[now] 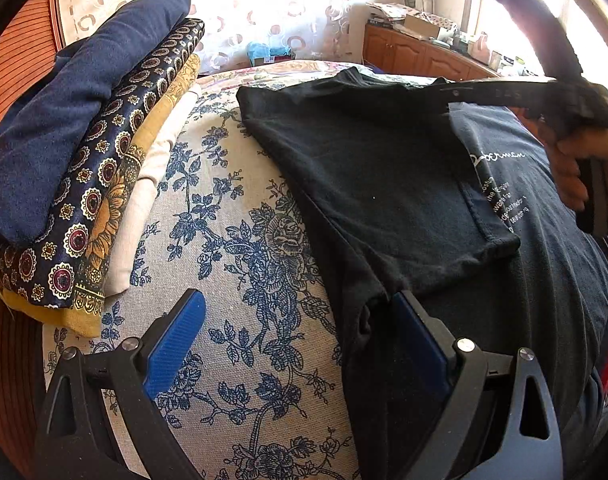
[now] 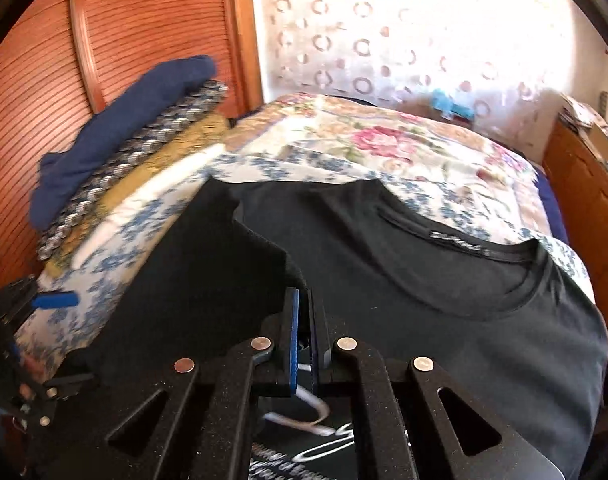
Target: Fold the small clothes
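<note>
The black T-shirt (image 1: 376, 184) lay spread on the bed (image 1: 231, 240), on its blue-flowered cover, because the flat surface gave room to fold it. Its left side had been turned inward over the chest, so a sleeve (image 1: 484, 184) lay across the white printed lettering (image 1: 504, 184). The left gripper (image 1: 299, 344) stood wide open at the shirt's near edge, one blue pad over bare cover and the other against the dark cloth, holding nothing; it seemed parked there to steady or wait. The right gripper (image 2: 302, 316) was closed tight, its blue pads together, with a black fold (image 2: 223, 248) rising just ahead of the tips. Whether cloth was really pinched between them could not be told, though the lifted flap suggested it was carrying fabric across. The shirt looked soft, matte and limp, its round collar (image 2: 484, 280) lying flat towards the far side. A stack of folded clothes (image 1: 83, 152) sat just beside it on the left, likely the finished pile
</note>
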The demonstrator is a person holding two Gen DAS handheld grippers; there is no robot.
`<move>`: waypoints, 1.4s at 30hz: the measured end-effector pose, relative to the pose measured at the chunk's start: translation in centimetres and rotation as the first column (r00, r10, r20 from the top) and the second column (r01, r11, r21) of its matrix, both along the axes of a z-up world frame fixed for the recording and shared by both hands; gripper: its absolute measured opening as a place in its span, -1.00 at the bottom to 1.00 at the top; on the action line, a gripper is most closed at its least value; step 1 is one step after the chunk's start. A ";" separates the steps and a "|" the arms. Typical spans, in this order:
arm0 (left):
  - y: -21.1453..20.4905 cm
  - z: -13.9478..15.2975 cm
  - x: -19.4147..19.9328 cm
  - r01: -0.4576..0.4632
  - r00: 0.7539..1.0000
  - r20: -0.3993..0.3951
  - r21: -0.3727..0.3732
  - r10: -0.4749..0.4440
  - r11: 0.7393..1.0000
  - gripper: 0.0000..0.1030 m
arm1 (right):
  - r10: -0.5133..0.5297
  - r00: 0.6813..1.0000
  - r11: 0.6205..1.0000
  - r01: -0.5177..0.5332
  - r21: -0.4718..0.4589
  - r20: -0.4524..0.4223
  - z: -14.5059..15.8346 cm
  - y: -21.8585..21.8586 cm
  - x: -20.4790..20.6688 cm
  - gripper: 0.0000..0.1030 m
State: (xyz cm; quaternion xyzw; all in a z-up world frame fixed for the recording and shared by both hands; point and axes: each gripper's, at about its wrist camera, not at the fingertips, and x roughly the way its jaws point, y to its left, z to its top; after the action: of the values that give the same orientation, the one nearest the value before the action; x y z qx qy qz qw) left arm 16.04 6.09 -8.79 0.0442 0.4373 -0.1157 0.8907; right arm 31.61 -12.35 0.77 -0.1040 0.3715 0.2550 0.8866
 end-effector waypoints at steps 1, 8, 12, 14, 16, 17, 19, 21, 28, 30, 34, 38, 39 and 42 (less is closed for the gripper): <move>0.0 0.0 0.0 0.000 1.000 0.000 0.000 0.000 1.000 0.84 | -0.018 1.000 1.000 0.018 -0.006 0.001 -0.1 0.0 0.5 -0.92; 0.0 0.0 0.0 -0.001 1.000 0.000 0.000 0.001 1.000 0.84 | -0.091 0.996 0.996 0.092 -0.015 0.022 -0.1 0.1 0.7 -0.77; 0.0 0.0 0.0 -0.001 1.000 0.000 0.000 0.001 1.000 0.84 | -0.069 0.997 0.998 0.069 0.013 0.043 0.6 -2.1 -1.8 -0.33; 0.0 0.1 0.0 -0.001 1.000 0.000 0.000 0.001 1.000 0.84 | -0.062 0.997 0.997 0.060 0.040 0.048 0.7 -4.0 -3.8 -0.13; 0.0 0.1 -0.1 -0.001 1.000 0.000 0.001 0.001 1.000 0.84 | -0.071 0.996 0.996 0.068 0.059 0.049 0.6 -6.4 -6.1 -0.03; 0.0 0.1 -0.1 -0.001 1.000 0.000 0.001 0.001 1.000 0.84 | -0.077 0.996 0.995 0.074 0.065 0.054 0.6 -7.5 -7.1 0.01; 0.0 0.1 -0.1 -0.002 1.000 0.000 0.001 0.002 1.000 0.84 | -0.102 0.993 0.993 0.098 0.067 0.062 0.2 -10.1 -9.5 0.02; 0.0 0.0 0.1 -0.002 1.000 0.001 0.001 0.002 1.000 0.84 | -0.127 0.990 0.990 0.123 0.072 0.060 -0.2 -12.5 -11.3 0.02; 0.4 1.9 -0.7 -0.064 0.997 0.051 -0.020 0.065 0.998 0.84 | -0.300 0.954 0.952 0.298 0.067 0.023 -2.5 -21.9 -15.4 0.02; -0.3 3.4 -1.1 -0.055 0.995 0.079 -0.045 0.058 0.997 0.84 | -0.339 0.941 0.937 0.338 0.086 0.004 -3.0 -24.1 -16.0 0.02; -3.2 5.8 -1.7 0.009 0.991 0.131 -0.053 -0.002 0.999 0.84 | -0.403 0.915 0.908 0.402 0.115 -0.019 -3.6 -27.1 -16.6 0.02; -6.9 6.6 -1.8 0.088 0.987 0.138 -0.064 -0.078 0.994 0.84 | -0.434 0.898 0.883 0.441 0.160 -0.075 -4.5 -28.8 -17.0 0.02; -8.0 6.4 -1.7 0.112 0.986 0.129 -0.070 -0.103 0.991 0.84 | -0.437 0.895 0.879 0.446 0.170 -0.090 -4.7 -29.4 -17.1 0.02; -10.4 5.5 -1.3 0.151 0.984 0.104 -0.054 -0.145 0.987 0.84 | -0.433 0.890 0.865 0.456 0.211 -0.144 -5.4 -29.9 -16.0 0.02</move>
State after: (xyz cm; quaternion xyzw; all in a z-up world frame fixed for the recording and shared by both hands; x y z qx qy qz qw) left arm 14.71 -4.28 -3.25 0.0550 0.3839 -0.1926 0.9014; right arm 15.59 -42.23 -4.59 0.1039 0.3924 0.0912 0.9093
